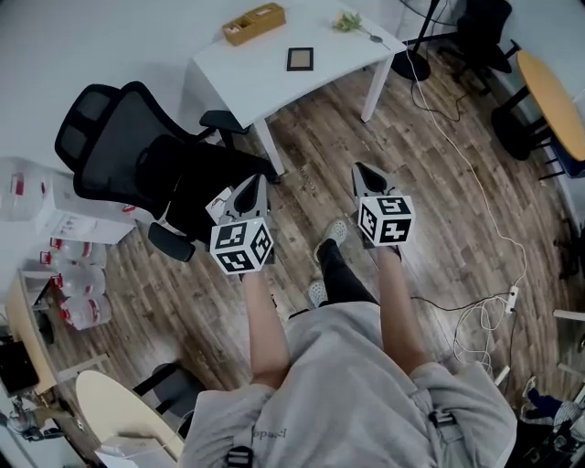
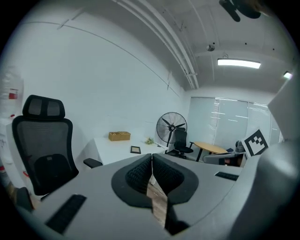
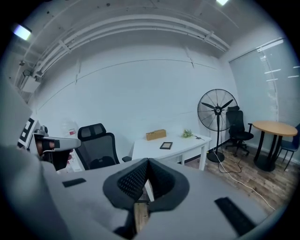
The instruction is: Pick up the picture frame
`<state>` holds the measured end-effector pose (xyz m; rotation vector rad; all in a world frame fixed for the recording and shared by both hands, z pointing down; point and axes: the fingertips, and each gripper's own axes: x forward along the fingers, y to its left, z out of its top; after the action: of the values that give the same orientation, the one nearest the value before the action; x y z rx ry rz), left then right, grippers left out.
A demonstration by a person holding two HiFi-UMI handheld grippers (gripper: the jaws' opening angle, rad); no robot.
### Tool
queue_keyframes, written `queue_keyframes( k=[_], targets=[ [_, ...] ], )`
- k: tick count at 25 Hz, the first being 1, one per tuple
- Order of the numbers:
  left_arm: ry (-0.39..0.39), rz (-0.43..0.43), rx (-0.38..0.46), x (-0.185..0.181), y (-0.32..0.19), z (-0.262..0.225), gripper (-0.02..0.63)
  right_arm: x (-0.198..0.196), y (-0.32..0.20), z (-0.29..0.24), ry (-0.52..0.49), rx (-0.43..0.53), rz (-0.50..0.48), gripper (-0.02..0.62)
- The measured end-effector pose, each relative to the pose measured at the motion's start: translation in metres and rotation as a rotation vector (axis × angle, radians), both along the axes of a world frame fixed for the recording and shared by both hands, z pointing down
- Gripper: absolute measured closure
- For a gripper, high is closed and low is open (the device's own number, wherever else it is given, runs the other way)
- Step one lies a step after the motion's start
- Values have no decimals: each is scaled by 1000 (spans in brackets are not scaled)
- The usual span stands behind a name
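left gripper [image 1: 254,181] and right gripper [image 1: 357,170], jaws pressed together, above wood floor [image 1: 439,183]; picture frame [image 1: 300,58] flat on white table [image 1: 247,80].

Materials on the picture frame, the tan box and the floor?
Picture frame: dark matte border, wood or plastic, too small to tell. Box: tan, open-topped, probably wood. Floor: brown planks with visible grain and seams, wood or laminate.

You are standing in an office: a black mesh swivel chair [image 1: 119,151] is sitting beside a white table [image 1: 247,82] on wood-plank flooring [image 1: 393,146]. A pedestal fan [image 3: 217,110] and a round wooden meeting table [image 3: 274,127] are standing near blind-covered windows [image 2: 225,117], and a strip light [image 2: 239,63] is glowing overhead.
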<state>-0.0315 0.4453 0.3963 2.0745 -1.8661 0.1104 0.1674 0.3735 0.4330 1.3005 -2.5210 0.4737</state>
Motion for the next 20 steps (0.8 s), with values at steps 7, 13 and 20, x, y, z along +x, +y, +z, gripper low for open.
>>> queue_keyframes(
  k=[7, 13, 20],
  targets=[
    [-37, 16, -20, -8, -58, 7, 578, -6, -58, 12, -40, -27, 30, 574],
    [-40, 31, 11, -26, -133, -14, 578, -24, -128, 3, -71, -23, 35, 574],
    [-65, 49, 51, -25, -214, -33, 578, -24, -203, -10, -87, -8, 42, 574]
  ],
)
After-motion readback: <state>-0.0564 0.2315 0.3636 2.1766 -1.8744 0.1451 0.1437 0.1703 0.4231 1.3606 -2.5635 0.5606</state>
